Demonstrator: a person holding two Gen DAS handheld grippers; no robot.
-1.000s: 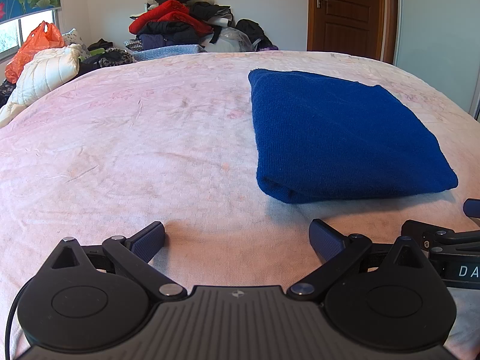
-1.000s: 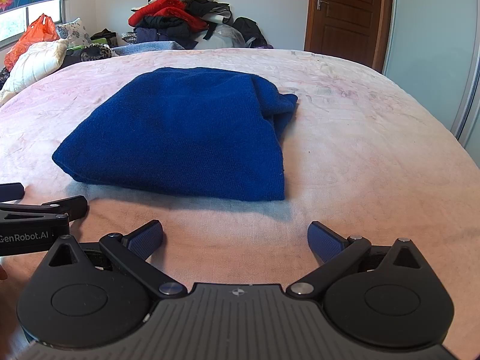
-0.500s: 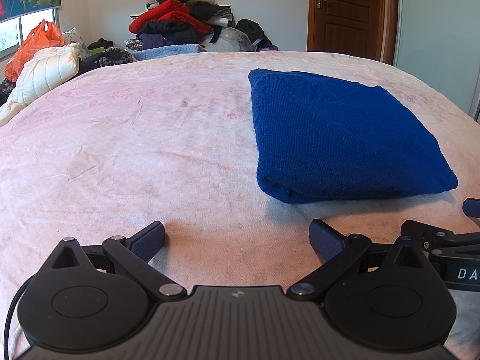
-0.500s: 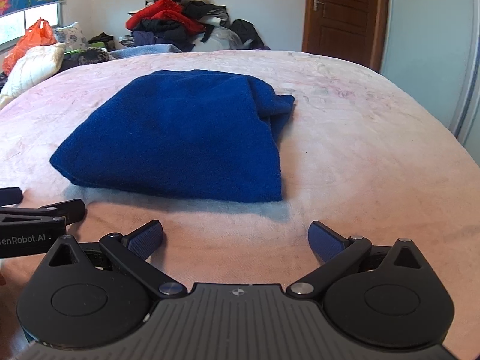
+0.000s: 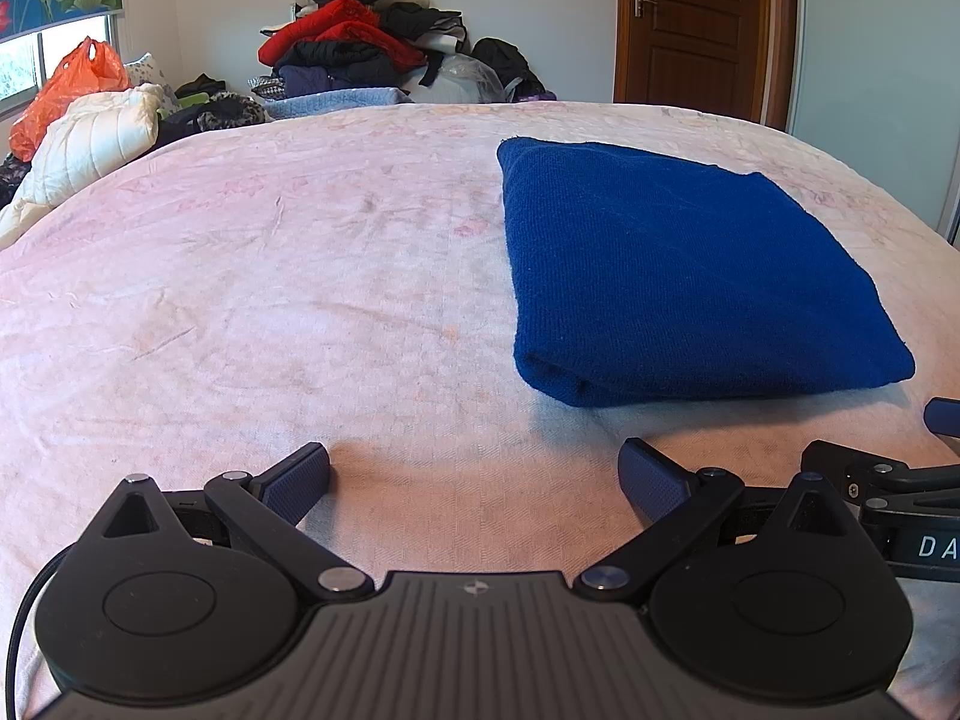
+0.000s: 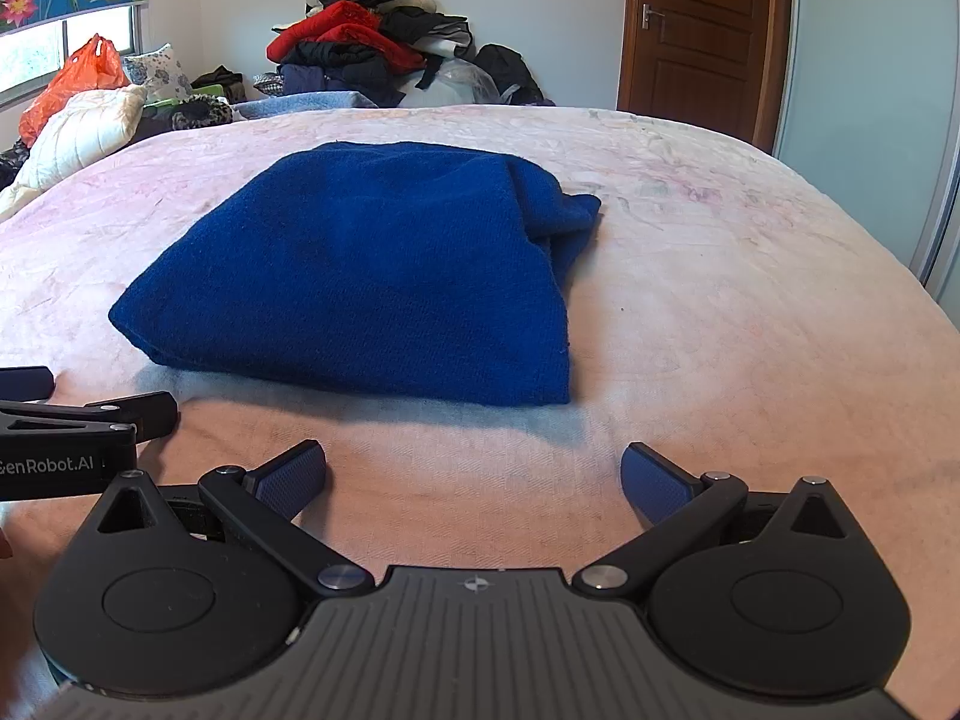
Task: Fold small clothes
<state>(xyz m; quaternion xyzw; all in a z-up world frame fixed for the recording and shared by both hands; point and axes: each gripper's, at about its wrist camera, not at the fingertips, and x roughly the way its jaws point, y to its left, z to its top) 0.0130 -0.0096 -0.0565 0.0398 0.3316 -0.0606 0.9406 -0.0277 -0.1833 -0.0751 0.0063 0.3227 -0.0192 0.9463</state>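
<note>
A folded dark blue garment [image 5: 678,276] lies flat on the pink bedsheet [image 5: 270,300], right of centre in the left wrist view and centred in the right wrist view [image 6: 384,276]. Its right edge bunches into a loose fold [image 6: 564,222]. My left gripper [image 5: 474,480] is open near the bed's front, short of the garment's left corner, holding nothing. My right gripper [image 6: 474,477] is open too, just in front of the garment's near edge, empty. Each gripper shows at the edge of the other's view: the right one [image 5: 888,480] and the left one [image 6: 72,426].
A heap of clothes [image 5: 366,54] is piled against the far wall. A white quilted jacket [image 5: 90,144] and an orange plastic bag [image 5: 66,90] sit at the far left. A brown door [image 5: 690,24] and a pale wardrobe panel [image 6: 864,60] stand at the right.
The right wrist view has shifted slightly, the garment now sitting a little lower and more to the right in it. The left gripper has stayed still. Both grippers remain open.
</note>
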